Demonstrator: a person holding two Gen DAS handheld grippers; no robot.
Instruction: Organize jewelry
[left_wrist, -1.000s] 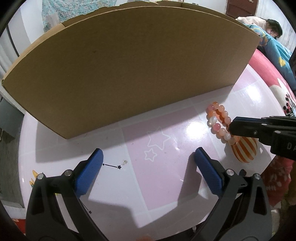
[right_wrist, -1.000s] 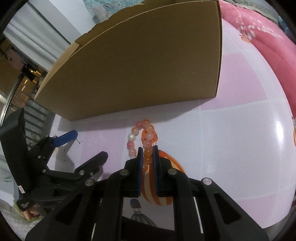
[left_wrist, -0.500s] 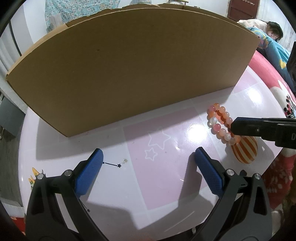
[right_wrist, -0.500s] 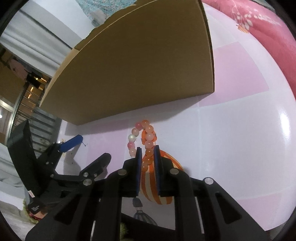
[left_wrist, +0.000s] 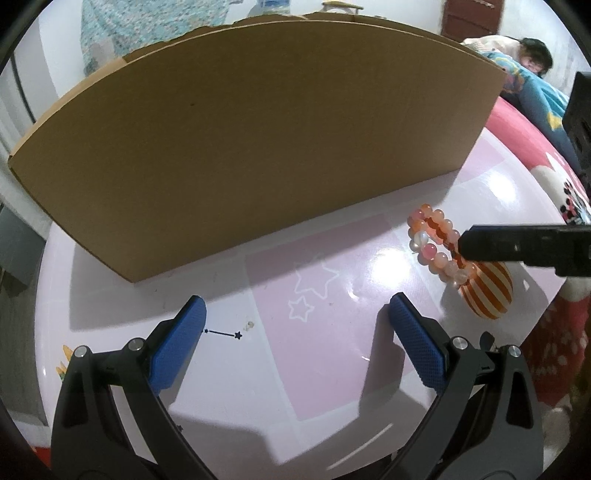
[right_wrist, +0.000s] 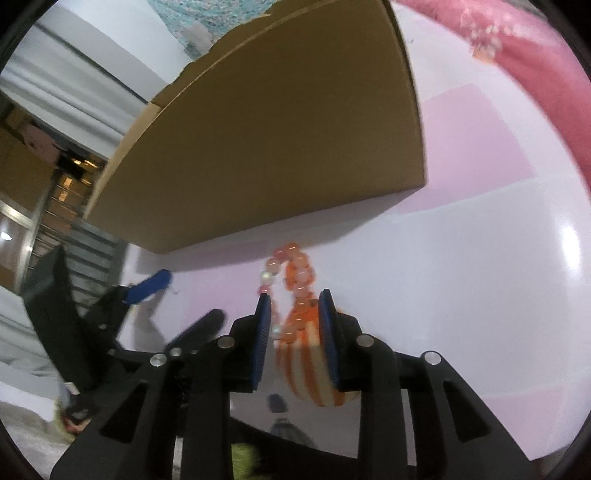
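A bracelet of pink and orange beads (left_wrist: 434, 243) lies on the glossy pink and white table (left_wrist: 332, 369), right of centre, close to a large cardboard box (left_wrist: 258, 140). It also shows in the right wrist view (right_wrist: 295, 273). My right gripper (right_wrist: 294, 302) is open, its blue pads on either side of the bracelet's near end without gripping it. It shows in the left wrist view (left_wrist: 517, 247) as a dark bar coming in from the right. My left gripper (left_wrist: 295, 314) is open and empty, low over the table's front.
The box wall stands across the back of the table and hides what is behind it. An orange striped balloon picture (left_wrist: 485, 291) is printed on the table under the bracelet. A red bedspread (left_wrist: 524, 147) and a person lie at the far right.
My right gripper was shut on the bracelet and has opened, letting it go. The right wrist view is blurred by motion. My left gripper has hardly moved.
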